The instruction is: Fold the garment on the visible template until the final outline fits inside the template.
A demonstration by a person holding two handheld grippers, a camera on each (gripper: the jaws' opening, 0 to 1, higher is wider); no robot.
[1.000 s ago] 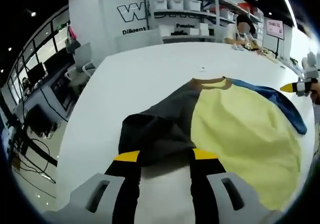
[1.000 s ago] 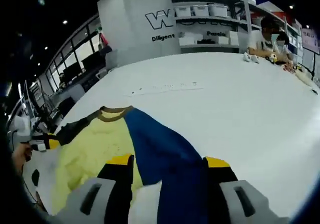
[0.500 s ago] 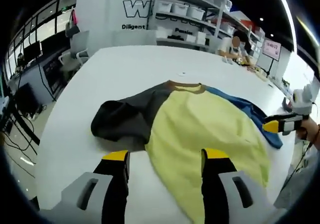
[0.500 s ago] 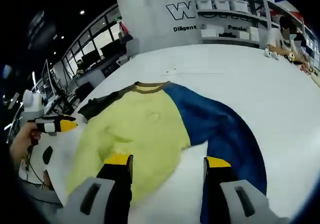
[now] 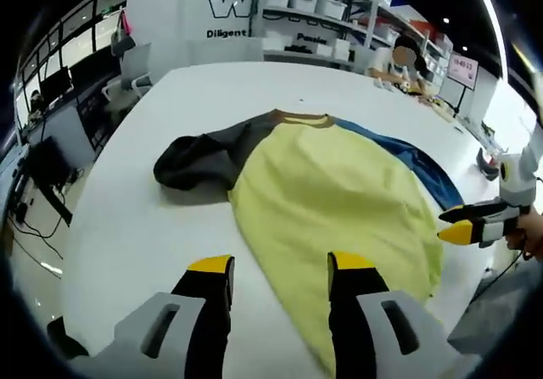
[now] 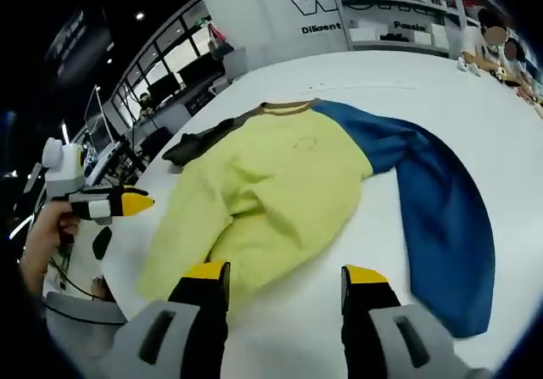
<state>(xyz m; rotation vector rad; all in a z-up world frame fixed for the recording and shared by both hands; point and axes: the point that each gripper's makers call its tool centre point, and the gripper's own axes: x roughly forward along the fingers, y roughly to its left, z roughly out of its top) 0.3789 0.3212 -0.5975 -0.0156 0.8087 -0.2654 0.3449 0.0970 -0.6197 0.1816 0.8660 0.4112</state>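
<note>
- A long-sleeved garment with a pale yellow body, one dark grey sleeve, one blue sleeve and a tan collar [image 5: 331,192] is lying spread on the wide white counter [image 5: 127,226], filling the middle of the left gripper view.
- In the right gripper view the same garment [image 6: 271,184] is sitting in the centre, its blue sleeve [image 6: 441,218] running down the right side of the frame and its dark grey sleeve [image 6: 199,142] bunching at upper left.
- The left gripper [image 5: 276,264] is hovering at the bottom of its own view, its yellow-tipped black jaws standing apart and gripping nothing; the right-hand jaw is lying over the yellow hem.
- The right gripper [image 6: 276,271] is also standing open with nothing between its jaws, just beside the hem's near edge.
- Each gripper is appearing at the other view's edge, held in a hand [image 6: 47,235].
- Shelving with white bins [image 5: 305,6] is standing at the top, with seated people near it.
</note>
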